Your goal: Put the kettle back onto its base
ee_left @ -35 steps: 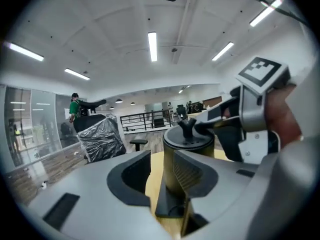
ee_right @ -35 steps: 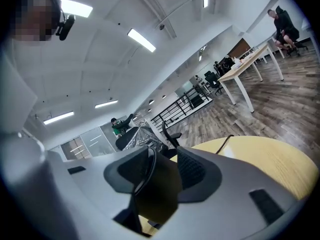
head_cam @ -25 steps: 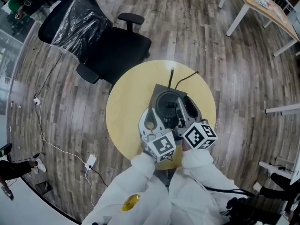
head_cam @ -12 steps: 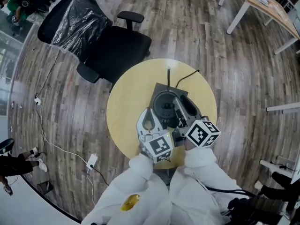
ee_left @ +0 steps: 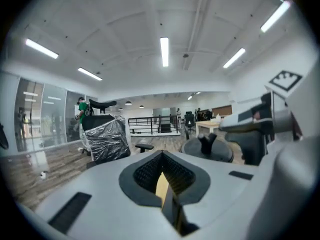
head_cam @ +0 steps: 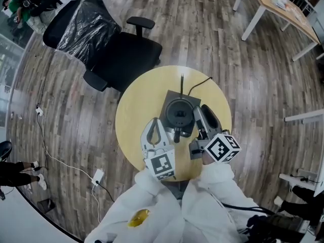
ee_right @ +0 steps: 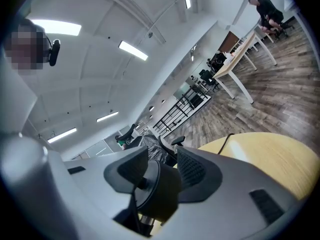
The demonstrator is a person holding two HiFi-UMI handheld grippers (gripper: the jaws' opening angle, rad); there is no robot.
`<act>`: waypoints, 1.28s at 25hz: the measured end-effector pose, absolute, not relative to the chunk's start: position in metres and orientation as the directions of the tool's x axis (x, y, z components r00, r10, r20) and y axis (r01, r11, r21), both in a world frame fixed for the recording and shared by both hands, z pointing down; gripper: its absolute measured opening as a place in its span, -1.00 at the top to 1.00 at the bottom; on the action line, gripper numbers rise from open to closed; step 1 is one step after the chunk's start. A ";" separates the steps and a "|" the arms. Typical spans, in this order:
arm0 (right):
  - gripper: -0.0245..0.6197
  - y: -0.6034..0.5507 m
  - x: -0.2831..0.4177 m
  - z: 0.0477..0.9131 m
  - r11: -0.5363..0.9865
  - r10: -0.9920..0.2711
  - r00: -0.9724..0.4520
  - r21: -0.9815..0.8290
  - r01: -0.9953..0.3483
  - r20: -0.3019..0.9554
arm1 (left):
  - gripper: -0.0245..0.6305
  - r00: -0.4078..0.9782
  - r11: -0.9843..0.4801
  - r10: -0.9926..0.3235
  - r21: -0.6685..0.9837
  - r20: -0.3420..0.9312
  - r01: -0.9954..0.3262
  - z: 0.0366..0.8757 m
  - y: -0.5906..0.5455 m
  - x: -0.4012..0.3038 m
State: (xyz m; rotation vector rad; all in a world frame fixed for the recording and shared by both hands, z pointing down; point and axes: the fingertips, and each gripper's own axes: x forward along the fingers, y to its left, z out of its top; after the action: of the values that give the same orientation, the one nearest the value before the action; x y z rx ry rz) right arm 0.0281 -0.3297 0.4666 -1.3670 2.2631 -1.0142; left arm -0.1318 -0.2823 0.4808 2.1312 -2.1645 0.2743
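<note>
Now right gripper (ee_right: 159,166) jaws clamp the kettle (head_cam: 178,113); left gripper (ee_left: 162,159) jaws are pressed together.

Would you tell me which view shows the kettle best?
The head view: the kettle shows nearly whole from above, over its dark base. The left gripper view shows only its lid side-on; the right gripper view, just a dark part between the jaws.

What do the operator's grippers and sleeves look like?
Left gripper and right gripper: light grey moulded shells, tapered jaws with black ribbed pads, each carrying a white cube of black square markers. Sleeves are white and puffy.
</note>
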 end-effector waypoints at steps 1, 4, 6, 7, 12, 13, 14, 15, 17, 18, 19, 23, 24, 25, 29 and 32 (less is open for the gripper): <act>0.40 -0.325 0.032 0.463 0.301 -0.861 -0.500 -0.700 -0.648 0.093 | 0.92 0.004 -0.004 -0.984 0.001 0.176 -1.000 0.470 -0.278 -0.137; 0.40 -0.303 0.038 0.447 0.377 -0.834 -0.548 -0.667 -0.642 0.057 | 0.92 0.103 -0.069 -0.977 0.181 0.187 -0.981 0.449 -0.266 -0.152; 0.41 -0.285 0.041 0.436 0.435 -0.821 -0.569 -0.597 -0.674 0.044 | 0.92 0.194 -0.137 -0.961 0.270 0.197 -0.953 0.442 -0.258 -0.153; 0.47 -0.276 0.042 0.434 0.455 -0.817 -0.573 -0.549 -0.701 0.055 | 0.92 0.240 -0.173 -0.951 0.303 0.197 -0.937 0.439 -0.254 -0.151; 0.89 -0.241 0.046 0.443 0.480 -0.804 -0.578 -0.422 -0.770 0.141 | 0.92 0.356 -0.251 -0.902 0.374 0.245 -0.893 0.441 -0.229 -0.132; 0.89 -0.237 0.046 0.446 0.477 -0.803 -0.577 -0.417 -0.773 0.152 | 0.92 0.361 -0.249 -0.897 0.384 0.254 -0.889 0.441 -0.225 -0.130; 0.89 -0.234 0.045 0.448 0.476 -0.802 -0.576 -0.411 -0.778 0.162 | 0.93 0.369 -0.250 -0.892 0.397 0.260 -0.883 0.442 -0.222 -0.128; 0.89 -0.231 0.044 0.450 0.476 -0.800 -0.575 -0.405 -0.781 0.170 | 0.92 0.382 -0.254 -0.886 0.416 0.262 -0.873 0.442 -0.220 -0.126; 0.89 -0.229 0.041 0.449 0.480 -0.800 -0.575 -0.392 -0.784 0.172 | 0.92 0.415 -0.264 -0.874 0.468 0.253 -0.843 0.443 -0.217 -0.120; 0.89 -0.230 0.040 0.447 0.483 -0.801 -0.575 -0.386 -0.786 0.168 | 0.92 0.425 -0.266 -0.871 0.490 0.246 -0.830 0.442 -0.216 -0.119; 0.89 -0.230 0.040 0.446 0.485 -0.803 -0.573 -0.380 -0.788 0.164 | 0.92 0.428 -0.266 -0.871 0.502 0.240 -0.823 0.442 -0.216 -0.118; 0.89 -0.234 0.041 0.443 0.483 -0.809 -0.566 -0.373 -0.792 0.156 | 0.92 0.401 -0.250 -0.879 0.467 0.257 -0.848 0.444 -0.216 -0.122; 0.89 -0.236 0.042 0.441 0.482 -0.811 -0.565 -0.373 -0.793 0.153 | 0.92 0.395 -0.248 -0.880 0.455 0.263 -0.855 0.444 -0.216 -0.123; 0.89 -0.237 0.042 0.440 0.483 -0.812 -0.564 -0.371 -0.793 0.149 | 0.92 0.391 -0.248 -0.881 0.444 0.268 -0.861 0.444 -0.217 -0.123; 0.89 -0.241 0.041 0.432 0.493 -0.813 -0.566 -0.357 -0.793 0.135 | 0.92 0.382 -0.254 -0.883 0.406 0.272 -0.878 0.441 -0.218 -0.125; 0.89 -0.243 0.040 0.429 0.502 -0.811 -0.571 -0.352 -0.790 0.125 | 0.92 0.384 -0.262 -0.882 0.395 0.272 -0.881 0.440 -0.219 -0.121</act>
State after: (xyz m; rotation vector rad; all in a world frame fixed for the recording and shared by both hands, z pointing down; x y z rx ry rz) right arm 0.0396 -0.2432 0.4287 -1.4262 2.6738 -0.5805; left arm -0.1206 -0.2193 0.4405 2.1653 -1.5124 -0.0040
